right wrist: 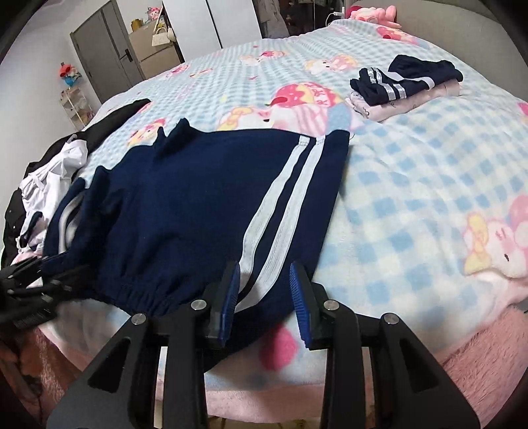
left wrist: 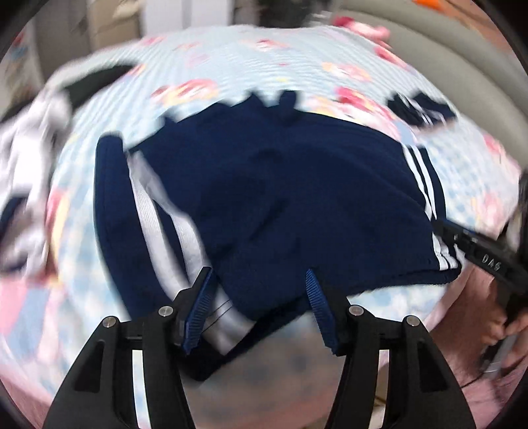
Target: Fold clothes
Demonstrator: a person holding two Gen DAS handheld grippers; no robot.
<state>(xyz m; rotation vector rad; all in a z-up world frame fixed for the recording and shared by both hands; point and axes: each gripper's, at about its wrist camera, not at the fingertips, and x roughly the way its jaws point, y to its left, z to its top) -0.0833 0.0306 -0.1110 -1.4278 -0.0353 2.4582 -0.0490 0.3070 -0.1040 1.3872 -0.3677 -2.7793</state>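
Observation:
A navy garment [left wrist: 297, 184] with white side stripes lies spread flat on the blue checked blanket [left wrist: 231, 66] of a bed. My left gripper [left wrist: 259, 290] is open at the garment's near left edge, with striped cloth lying between its blue pads. This view is blurred. In the right wrist view the same navy garment [right wrist: 184, 204] shows its gathered waistband toward me. My right gripper [right wrist: 264, 274] stands open over the two white stripes at that near edge. The left gripper [right wrist: 26, 290] shows at the far left, and the right gripper [left wrist: 478, 250] at the garment's right corner.
A folded stack of navy and pale clothes [right wrist: 406, 85] sits at the far right of the blanket [right wrist: 412, 198]. A heap of white and black clothes [right wrist: 49, 178] lies at the left. Pink plush toy [right wrist: 373, 13] by the headboard; a hand [left wrist: 508, 323] holds the right gripper.

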